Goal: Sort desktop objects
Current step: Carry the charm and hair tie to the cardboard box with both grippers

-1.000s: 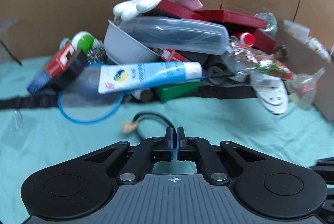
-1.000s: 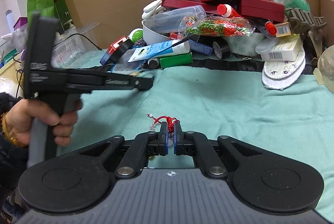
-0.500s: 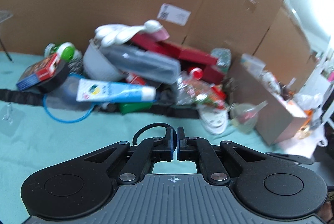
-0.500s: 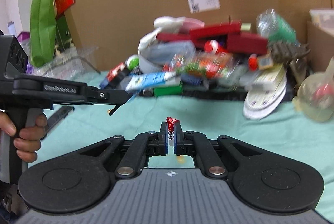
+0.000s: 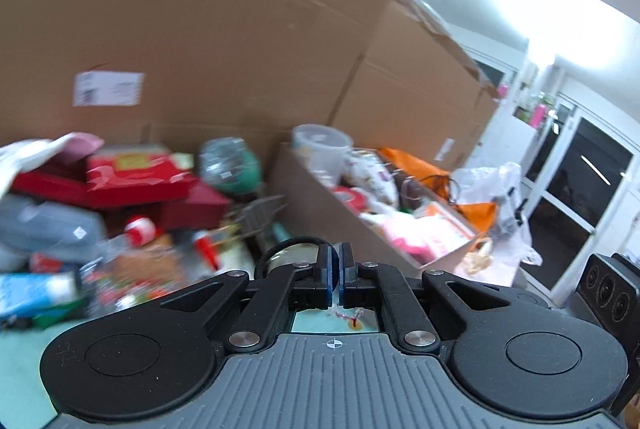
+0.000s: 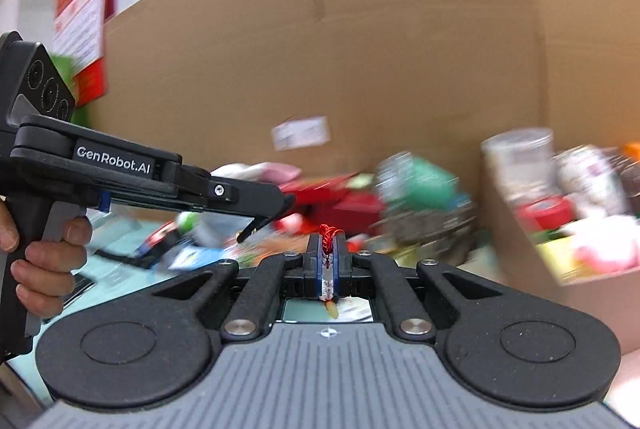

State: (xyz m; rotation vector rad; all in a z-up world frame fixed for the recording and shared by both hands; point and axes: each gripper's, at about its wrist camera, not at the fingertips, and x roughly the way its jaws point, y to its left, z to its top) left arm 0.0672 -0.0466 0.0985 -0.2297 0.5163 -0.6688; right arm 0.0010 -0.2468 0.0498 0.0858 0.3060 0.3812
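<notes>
The left claw (image 5: 335, 271) is closed, its blue pads pinched on a thin black cord (image 5: 280, 249) that loops out to the left of the tips; seen from the right wrist, the same claw (image 6: 256, 225) juts in from the left, a hand (image 6: 44, 265) wrapped round its grey grip, with the dark cord end hanging below its tip. The right claw (image 6: 328, 261) is closed on a red braided string (image 6: 329, 231); the red knot stands above the pads, pale beads show in the slit between them, and a small yellowish end hangs below. Both claws are held above the bench (image 6: 120, 241), which is covered in a pale green cloth. Beyond them lies a blurred heap of clutter against a tall cardboard wall (image 6: 360, 69): red boxes (image 5: 136, 177), a blue and white tube (image 5: 36, 293) at the far left, a green netted bundle (image 5: 232, 165). To the right stands an open cardboard box (image 5: 320, 205) full of mixed things, among them a clear plastic tub (image 5: 320, 145), a red tape roll (image 5: 352, 197) and something orange (image 5: 412, 165); its near wall is also seen from the right wrist (image 6: 516, 245).
</notes>
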